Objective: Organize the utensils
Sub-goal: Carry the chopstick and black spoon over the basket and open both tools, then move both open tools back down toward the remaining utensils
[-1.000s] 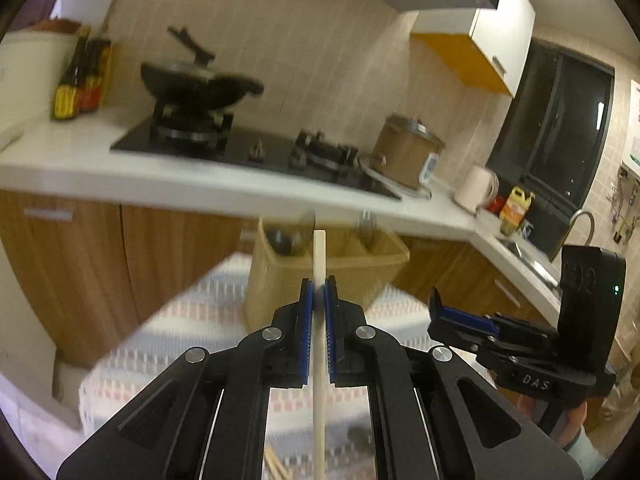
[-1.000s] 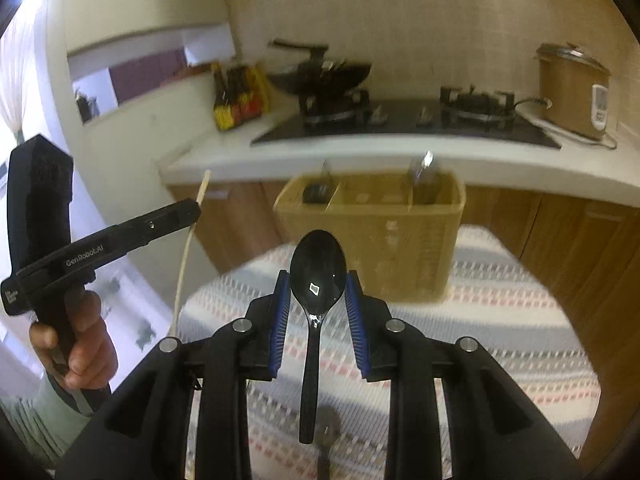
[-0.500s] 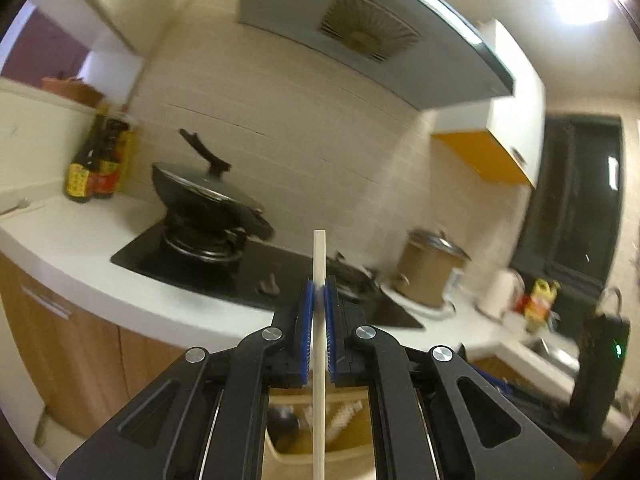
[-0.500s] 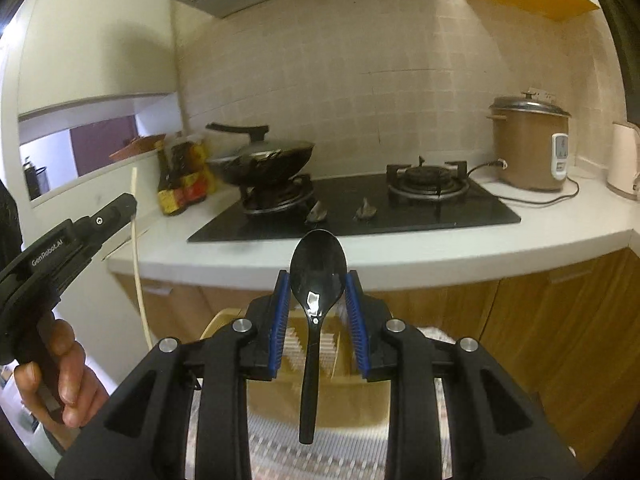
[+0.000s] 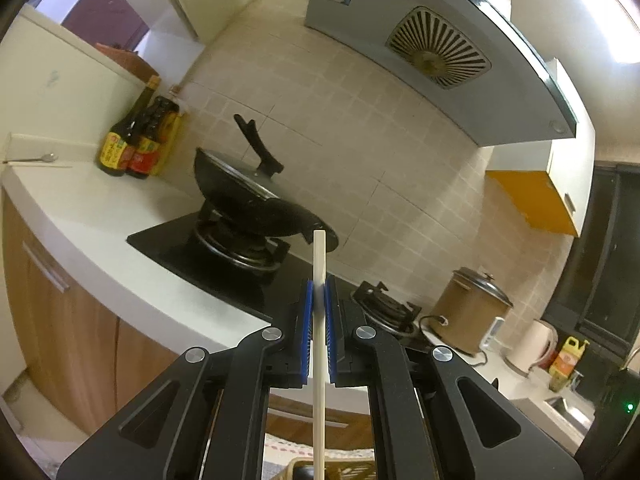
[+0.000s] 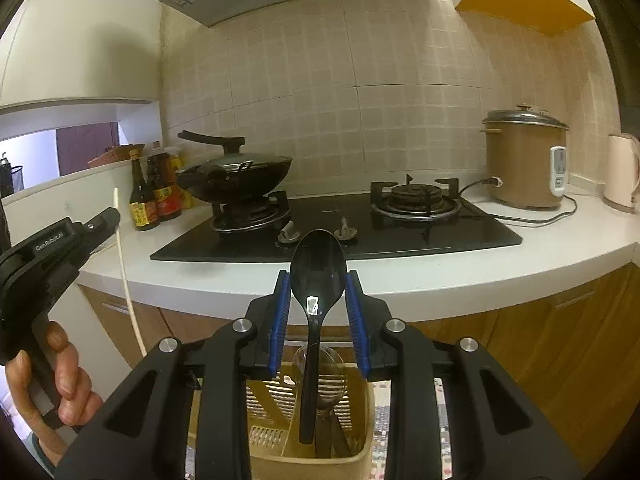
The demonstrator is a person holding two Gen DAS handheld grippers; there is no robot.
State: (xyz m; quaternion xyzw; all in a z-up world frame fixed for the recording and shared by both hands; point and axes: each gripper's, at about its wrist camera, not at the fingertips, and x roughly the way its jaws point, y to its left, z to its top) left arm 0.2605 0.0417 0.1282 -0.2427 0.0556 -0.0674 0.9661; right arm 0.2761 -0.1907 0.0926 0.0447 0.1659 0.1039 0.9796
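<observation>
My left gripper (image 5: 319,292) is shut on a pale chopstick (image 5: 319,320) held upright; it also shows at the left of the right wrist view (image 6: 100,220), where the chopstick (image 6: 124,264) hangs down. My right gripper (image 6: 318,284) is shut on a black spoon (image 6: 316,292), bowl up, its handle pointing down over a yellow utensil caddy (image 6: 304,436) directly below. A clear spoon (image 6: 332,364) and dark utensils stand in that caddy. The caddy's rim (image 5: 296,470) barely shows at the bottom of the left wrist view.
A white counter (image 6: 440,268) carries a black gas hob (image 6: 340,224), a lidded wok (image 6: 236,172), sauce bottles (image 6: 154,196), a brown rice cooker (image 6: 524,156) and a kettle (image 6: 622,172). Wooden cabinets lie below it. A striped cloth (image 6: 380,420) lies under the caddy.
Both grippers have risen and moved forward over the caddy, which dropped from mid-view to the bottom edge. The spoon handle now hangs over the caddy. Both grips are unchanged.
</observation>
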